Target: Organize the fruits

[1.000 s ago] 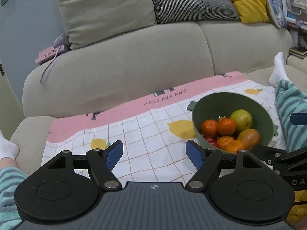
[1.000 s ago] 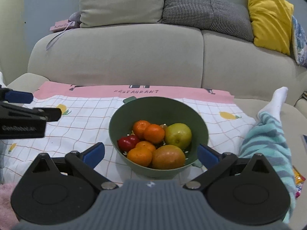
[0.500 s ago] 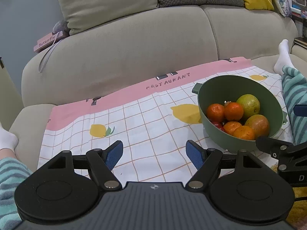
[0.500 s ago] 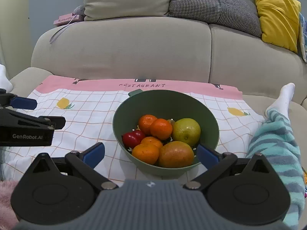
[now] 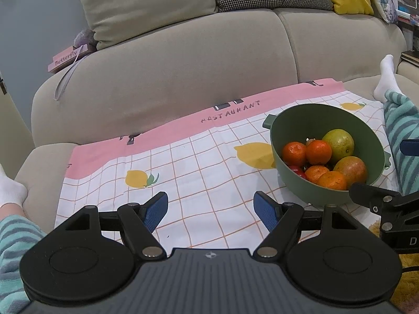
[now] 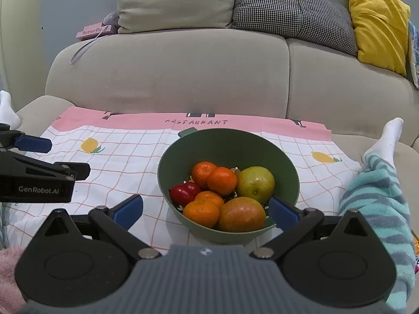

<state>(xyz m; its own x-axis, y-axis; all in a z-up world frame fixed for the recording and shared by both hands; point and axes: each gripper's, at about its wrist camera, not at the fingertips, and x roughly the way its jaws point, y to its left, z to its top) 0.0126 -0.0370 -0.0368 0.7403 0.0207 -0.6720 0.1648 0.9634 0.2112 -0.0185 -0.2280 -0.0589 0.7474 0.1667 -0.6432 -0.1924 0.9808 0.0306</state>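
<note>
A green bowl sits on a checked picnic cloth spread over the beige sofa, holding four tangerines, a green-yellow pear-like fruit, a reddish mango and a small red fruit. The right gripper hangs just in front of the bowl, its blue fingers spread wide to either side of the near rim, gripping nothing. The left gripper hovers over bare cloth left of the bowl, fingers likewise released and empty.
</note>
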